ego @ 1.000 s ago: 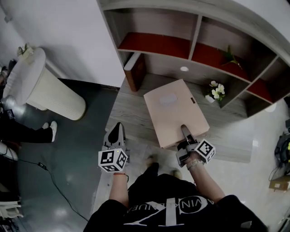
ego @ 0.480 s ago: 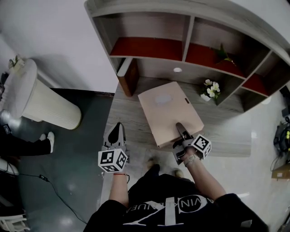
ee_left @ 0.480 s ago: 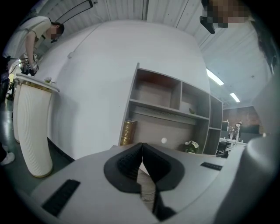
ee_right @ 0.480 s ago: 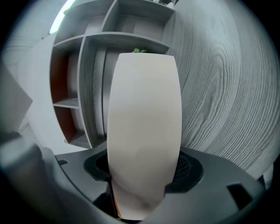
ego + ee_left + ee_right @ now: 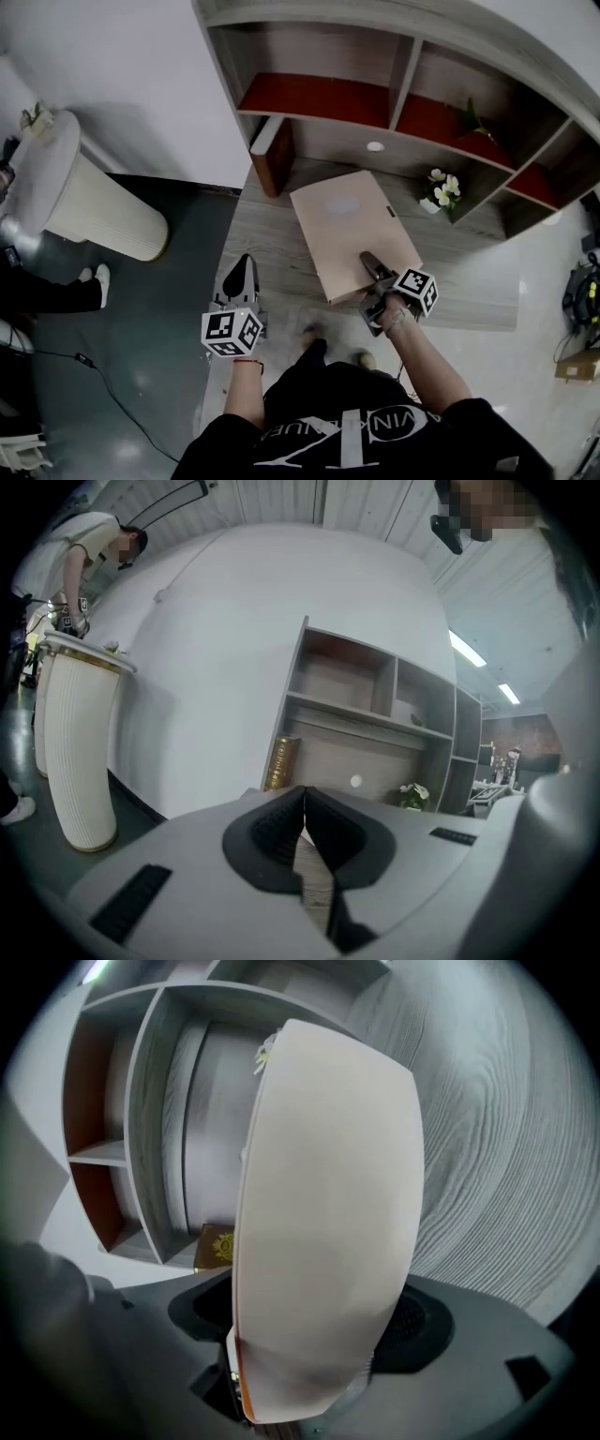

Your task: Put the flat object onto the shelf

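Note:
A flat beige box (image 5: 349,232) lies on the grey wooden bottom board (image 5: 272,239) of the shelf unit, with its near edge toward me. My right gripper (image 5: 372,272) is at that near edge and its jaws are opening. In the right gripper view the box (image 5: 328,1213) still stands between the jaws of the right gripper (image 5: 314,1335), and the pads are coming off it. My left gripper (image 5: 241,274) hangs at the board's left front corner, apart from the box. Seen in its own view, the left gripper (image 5: 302,829) is shut and empty.
A brown book (image 5: 279,150) stands at the back left of the board. White flowers (image 5: 442,187) sit to the right of the box, and a green sprig (image 5: 473,117) is in a red-floored compartment above. A ribbed white pedestal (image 5: 94,202) stands on the dark floor to the left.
The box has gone a little farther in over the board and now lies flat. The right gripper's jaws have spread wider round its near edge. The left gripper has hardly moved.

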`<action>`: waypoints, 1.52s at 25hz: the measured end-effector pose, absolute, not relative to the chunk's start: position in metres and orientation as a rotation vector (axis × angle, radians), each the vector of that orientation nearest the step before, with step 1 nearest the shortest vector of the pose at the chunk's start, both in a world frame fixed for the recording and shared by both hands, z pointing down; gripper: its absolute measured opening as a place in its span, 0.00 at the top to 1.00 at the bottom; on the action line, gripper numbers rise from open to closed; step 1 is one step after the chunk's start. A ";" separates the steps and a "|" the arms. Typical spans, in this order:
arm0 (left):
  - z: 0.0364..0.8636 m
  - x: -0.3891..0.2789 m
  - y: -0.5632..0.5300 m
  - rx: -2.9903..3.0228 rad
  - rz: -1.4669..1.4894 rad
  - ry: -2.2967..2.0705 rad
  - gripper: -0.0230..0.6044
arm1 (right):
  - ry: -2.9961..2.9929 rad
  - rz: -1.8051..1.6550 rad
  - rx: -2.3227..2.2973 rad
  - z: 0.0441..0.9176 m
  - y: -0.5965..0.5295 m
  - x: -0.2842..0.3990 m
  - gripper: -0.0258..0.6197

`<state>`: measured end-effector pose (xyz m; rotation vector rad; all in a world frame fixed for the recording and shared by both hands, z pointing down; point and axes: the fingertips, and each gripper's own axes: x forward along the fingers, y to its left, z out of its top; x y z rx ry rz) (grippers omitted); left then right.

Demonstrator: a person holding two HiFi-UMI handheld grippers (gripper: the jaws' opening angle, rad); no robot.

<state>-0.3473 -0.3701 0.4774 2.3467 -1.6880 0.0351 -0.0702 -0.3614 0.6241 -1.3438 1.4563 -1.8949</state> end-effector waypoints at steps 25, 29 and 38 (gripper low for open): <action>0.470 -0.322 -0.329 2.277 -0.018 -1.792 0.95 | 1.705 -2.159 -1.006 0.606 -0.308 -0.085 0.24; 0.465 -0.319 -0.328 2.276 -0.029 -1.807 0.95 | 1.668 -2.157 -0.974 0.594 -0.305 -0.081 0.29; 0.457 -0.306 -0.322 2.284 -0.052 -1.817 0.95 | 1.718 -2.068 -0.973 0.555 -0.312 -0.071 0.53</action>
